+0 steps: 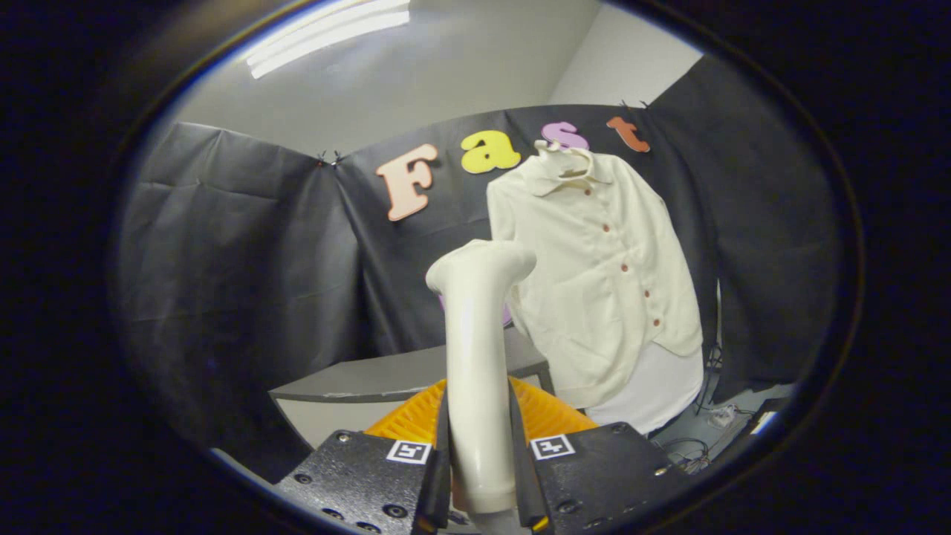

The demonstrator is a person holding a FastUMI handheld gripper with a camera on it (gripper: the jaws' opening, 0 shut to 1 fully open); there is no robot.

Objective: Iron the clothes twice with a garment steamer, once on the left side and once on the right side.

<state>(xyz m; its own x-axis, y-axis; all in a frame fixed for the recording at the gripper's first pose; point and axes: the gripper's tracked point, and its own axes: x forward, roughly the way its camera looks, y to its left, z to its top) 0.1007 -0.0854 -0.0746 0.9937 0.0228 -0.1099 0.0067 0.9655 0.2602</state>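
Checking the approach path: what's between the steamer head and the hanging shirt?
Nothing: in the gripper view, steamer, clamped by the hand-held gripper, has open air ahead before the shirt.

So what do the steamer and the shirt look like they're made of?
The steamer, clamped between the gripper fingers, looks like smooth cream plastic with a soft sheen. The shirt beyond it looks like matte woven cloth, creased, with small reddish buttons, probably plastic.

claw (479, 461), square tag markers, screws

steamer (479, 349) between fingers (520, 453) | shirt (602, 275) beyond, right | table (401, 375) behind steamer
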